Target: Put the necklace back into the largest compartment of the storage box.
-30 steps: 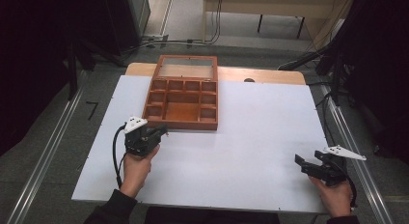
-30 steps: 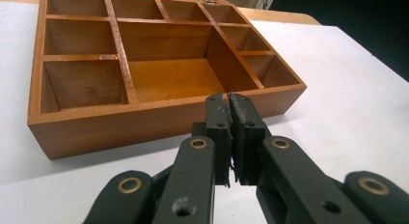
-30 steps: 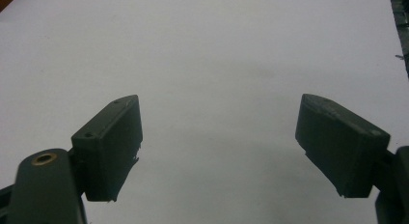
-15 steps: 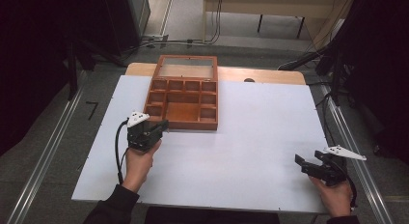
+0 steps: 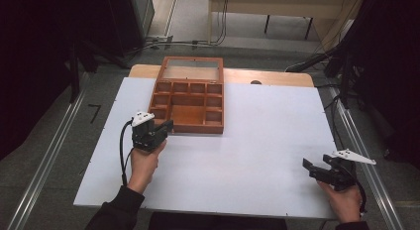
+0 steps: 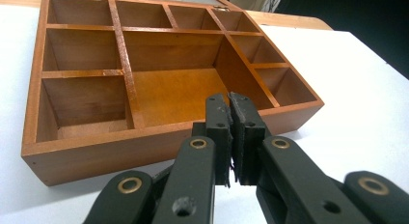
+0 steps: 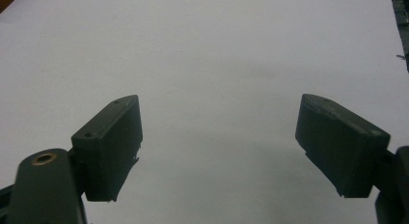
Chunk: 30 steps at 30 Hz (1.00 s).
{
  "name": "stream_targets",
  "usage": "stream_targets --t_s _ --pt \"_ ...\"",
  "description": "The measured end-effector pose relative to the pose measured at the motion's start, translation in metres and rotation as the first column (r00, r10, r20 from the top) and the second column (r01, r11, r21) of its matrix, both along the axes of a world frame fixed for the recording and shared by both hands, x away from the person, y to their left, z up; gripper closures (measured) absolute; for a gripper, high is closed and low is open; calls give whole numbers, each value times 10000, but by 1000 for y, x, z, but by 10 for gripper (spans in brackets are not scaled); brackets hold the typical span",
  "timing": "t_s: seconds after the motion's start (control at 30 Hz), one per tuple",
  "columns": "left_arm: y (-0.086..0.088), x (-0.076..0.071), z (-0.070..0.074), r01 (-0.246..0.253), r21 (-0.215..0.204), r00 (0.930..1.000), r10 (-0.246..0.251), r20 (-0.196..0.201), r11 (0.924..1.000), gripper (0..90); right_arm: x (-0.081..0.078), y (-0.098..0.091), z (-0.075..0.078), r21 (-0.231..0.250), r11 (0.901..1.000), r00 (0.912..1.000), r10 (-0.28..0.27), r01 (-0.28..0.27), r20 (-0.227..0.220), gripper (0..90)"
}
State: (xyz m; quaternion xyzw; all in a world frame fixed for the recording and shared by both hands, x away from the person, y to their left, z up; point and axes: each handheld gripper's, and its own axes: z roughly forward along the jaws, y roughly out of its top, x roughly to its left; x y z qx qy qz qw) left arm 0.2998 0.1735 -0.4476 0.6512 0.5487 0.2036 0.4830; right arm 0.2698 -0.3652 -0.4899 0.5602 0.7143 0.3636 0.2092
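A brown wooden box (image 5: 188, 98) with several empty compartments lies open on the white table (image 5: 257, 141), its glass lid (image 5: 192, 69) folded back. My left gripper (image 5: 167, 125) is shut with nothing between its pads, its tips just short of the box's near left corner. In the left gripper view the shut jaws (image 6: 229, 104) point at the front wall of the box (image 6: 144, 147), before the large middle compartment. My right gripper (image 5: 309, 165) rests near the table's front right corner. Its jaws (image 7: 217, 142) stand wide open over bare table.
A wooden table edge (image 5: 277, 77) shows behind the white top. Metal rails (image 5: 49, 155) run along the floor on both sides, and cables (image 5: 198, 41) lie on the floor at the back. Dark curtains hang left and right.
My left gripper has moved a little forward and to the right, closer to the box's near left corner. The right gripper has stayed in place.
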Motion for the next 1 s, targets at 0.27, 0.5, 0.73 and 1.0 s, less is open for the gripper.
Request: stream_targets --t_s 0.27,0.5,0.73,1.0 --pt "-2 6 0 -38 18 10000 38 -3 10000 876 0 0 0 19 10000 10000 -18 18 -4 150" --pt "-3 11 1 -71 -17 10000 71 19 10000 876 0 0 0 20 10000 10000 -15 15 -37 150" --pt "-5 18 3 -81 -32 9999 82 68 10000 877 0 0 0 17 10000 10000 -11 12 -39 150" --pt "-9 26 4 -76 -65 10000 76 61 10000 876 0 0 0 -2 10000 10000 6 -6 -31 150"
